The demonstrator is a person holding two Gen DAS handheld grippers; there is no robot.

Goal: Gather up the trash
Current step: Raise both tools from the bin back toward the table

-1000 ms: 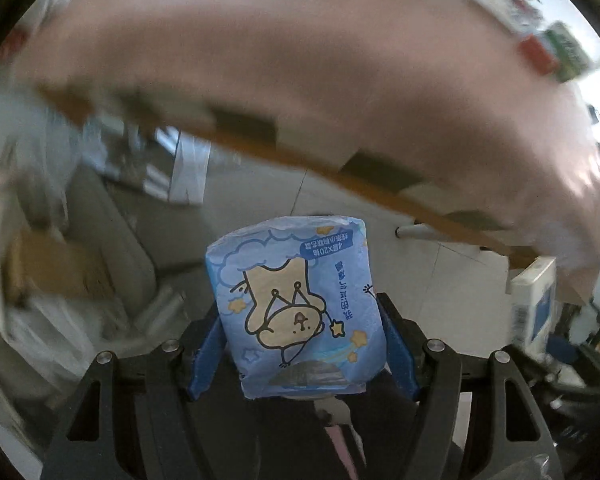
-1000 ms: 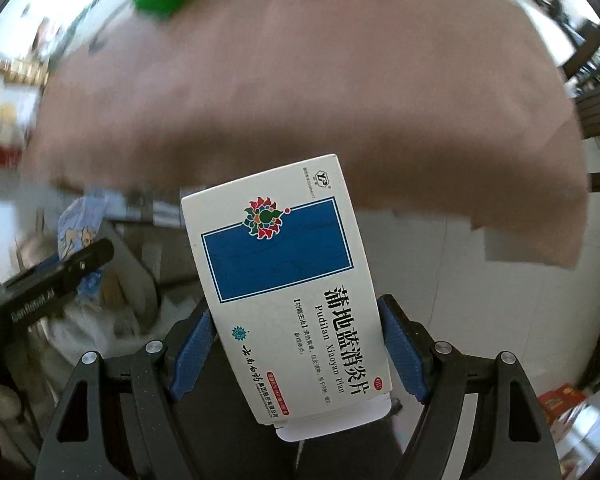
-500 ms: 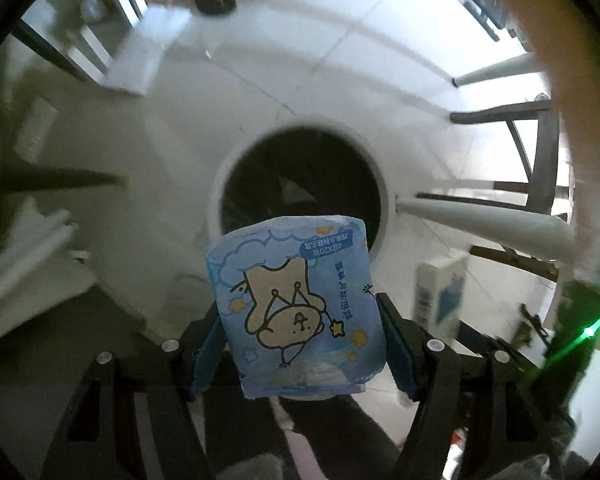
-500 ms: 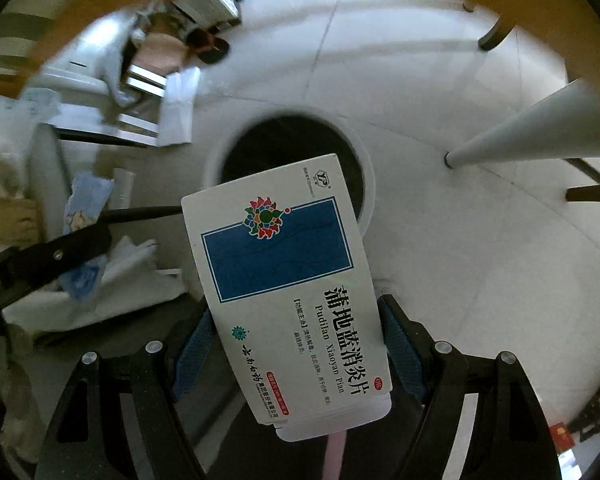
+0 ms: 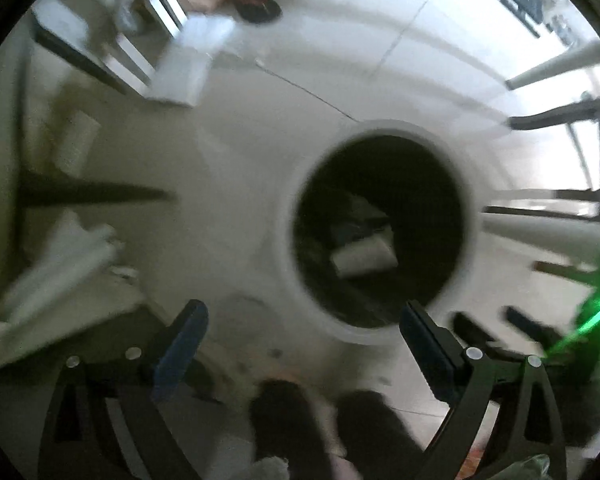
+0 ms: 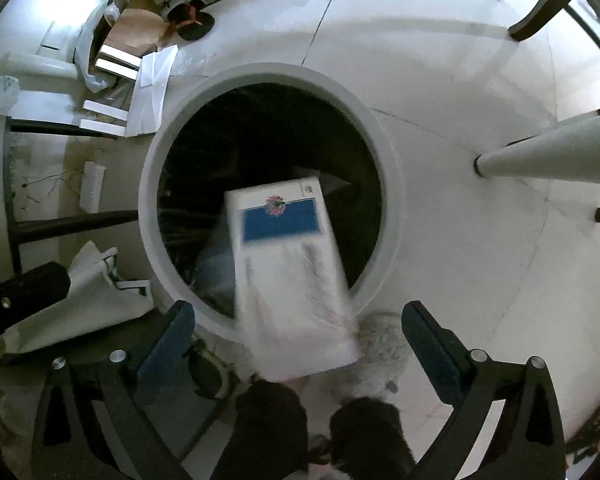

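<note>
Between the spread blue pads of the right gripper (image 6: 298, 320) a white medicine box (image 6: 290, 276) hangs free, touching neither pad; the jaws stand wide apart and grip nothing. Its long axis runs from about 6 o'clock to 12 o'clock, the blue panel end pointing up and away toward the dark mouth of the round white trash bin (image 6: 384, 148). The lower half of the box is smeared by blur (its print cannot be read), and it overlaps the bin's near rim at 6 o'clock. A white table leg (image 6: 548, 156) lies at 3 o'clock on the tiled floor (image 6: 440, 60).

The left gripper (image 5: 302, 334) is likewise open and empty. Beyond it, at 1 o'clock, the trash bin (image 5: 288, 208) shows a pale object (image 5: 364, 256) lying inside; the whole view is blurred, so what that object is cannot be told. Dark shapes at 6 o'clock are cut off by the frame.
</note>
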